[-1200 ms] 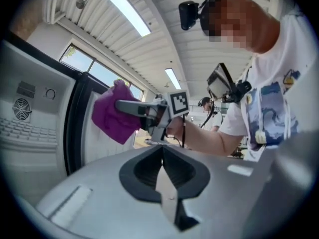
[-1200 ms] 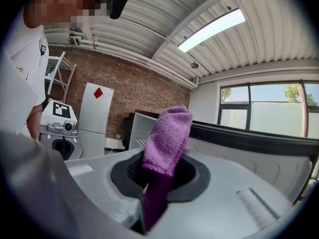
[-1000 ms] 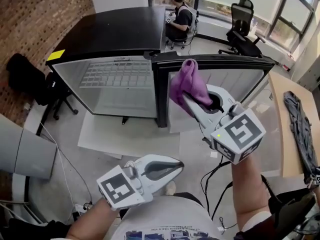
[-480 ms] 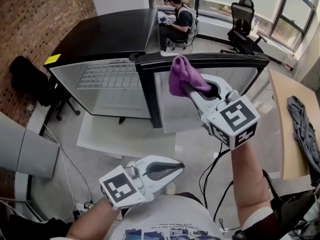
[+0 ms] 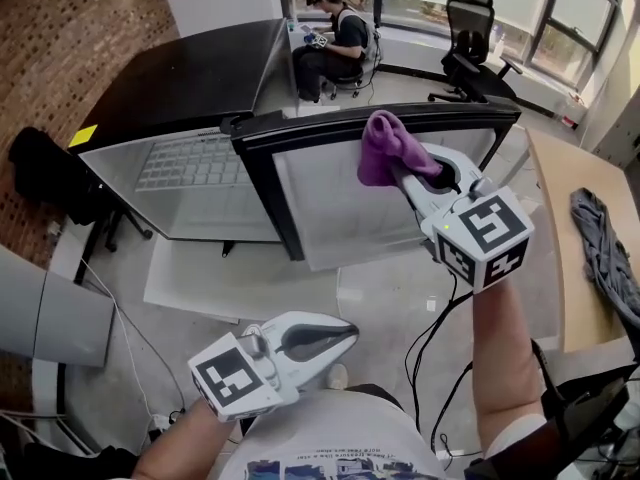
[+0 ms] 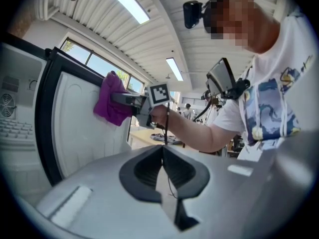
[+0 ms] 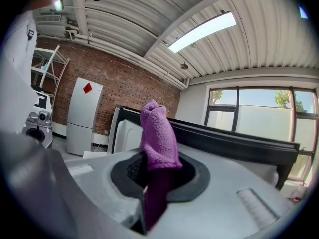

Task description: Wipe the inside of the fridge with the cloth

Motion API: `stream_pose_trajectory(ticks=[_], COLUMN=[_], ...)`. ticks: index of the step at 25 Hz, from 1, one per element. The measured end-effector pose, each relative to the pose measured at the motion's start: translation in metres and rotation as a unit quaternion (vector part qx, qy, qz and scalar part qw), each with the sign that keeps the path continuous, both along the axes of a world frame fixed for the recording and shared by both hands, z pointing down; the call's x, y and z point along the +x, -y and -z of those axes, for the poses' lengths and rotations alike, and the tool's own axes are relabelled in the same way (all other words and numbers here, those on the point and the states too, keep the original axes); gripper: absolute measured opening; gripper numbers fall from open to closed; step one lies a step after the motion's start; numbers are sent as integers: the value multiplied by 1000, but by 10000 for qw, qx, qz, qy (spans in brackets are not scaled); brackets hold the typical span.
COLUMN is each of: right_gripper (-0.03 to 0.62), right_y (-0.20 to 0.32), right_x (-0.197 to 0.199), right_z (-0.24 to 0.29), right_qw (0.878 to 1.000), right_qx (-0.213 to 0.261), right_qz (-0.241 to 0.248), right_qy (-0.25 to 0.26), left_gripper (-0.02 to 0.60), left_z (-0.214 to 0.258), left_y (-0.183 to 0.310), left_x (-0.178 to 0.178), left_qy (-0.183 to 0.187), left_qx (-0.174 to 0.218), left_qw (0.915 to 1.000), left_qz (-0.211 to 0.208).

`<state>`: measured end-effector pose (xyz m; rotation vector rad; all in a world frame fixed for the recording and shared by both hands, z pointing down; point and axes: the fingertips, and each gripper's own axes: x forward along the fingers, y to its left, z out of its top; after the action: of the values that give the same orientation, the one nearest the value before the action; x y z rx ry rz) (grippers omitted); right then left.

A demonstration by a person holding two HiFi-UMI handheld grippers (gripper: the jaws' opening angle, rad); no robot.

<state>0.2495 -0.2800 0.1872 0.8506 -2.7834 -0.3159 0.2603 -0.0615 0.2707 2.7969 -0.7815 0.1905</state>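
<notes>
A black fridge (image 5: pixel 190 78) stands with its door (image 5: pixel 330 218) swung open, the white inner panel facing me. My right gripper (image 5: pixel 402 168) is shut on a bunched purple cloth (image 5: pixel 385 148), which it holds up against the upper part of the door, just under the black top edge (image 5: pixel 400 121). In the right gripper view the cloth (image 7: pixel 157 131) sticks up out of the shut jaws, with the door edge (image 7: pixel 234 136) behind it. My left gripper (image 5: pixel 345 330) hangs low near my body, shut and empty. Its own view shows the touching jaws (image 6: pixel 162 151) and the cloth (image 6: pixel 112 101) at the door.
A person (image 5: pixel 335 33) sits at a desk behind the fridge, with an office chair (image 5: pixel 470 43) nearby. A wooden table (image 5: pixel 565 228) at the right carries a grey garment (image 5: pixel 600 253). Cables (image 5: pixel 430 338) trail on the floor. A black bag (image 5: pixel 40 168) lies at the left.
The right gripper has carried the cloth a little up and to the right along the door. The head view has shifted. The left gripper has barely moved.
</notes>
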Motion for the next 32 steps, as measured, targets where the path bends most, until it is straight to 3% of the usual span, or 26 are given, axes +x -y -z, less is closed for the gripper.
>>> stream_pose_trajectory(ticks=[10,22,28,32], right_gripper=[55,55,55,55], right_y=[34,58,50,20], right_x=[68,149,155,130], right_z=[-7,-3,-2,4], right_qw=[9954,9796,9792,9878], right_qx=[-56,-97,-102,26], right_qz=[-961,-2002,-2018,-1557], right_qy=[22,153,182,75], left_gripper=[8,7,7,7], left_z=[-8,-10,-9,-8], left_y=[12,16,14,10], left_x=[12,28,25,20], left_qy=[-25,12,9,-2], left_qx=[-10,-39,-54,-65], left_qw=[9994,9980,9981,9983], left_qz=[-338,-625,-619,-573])
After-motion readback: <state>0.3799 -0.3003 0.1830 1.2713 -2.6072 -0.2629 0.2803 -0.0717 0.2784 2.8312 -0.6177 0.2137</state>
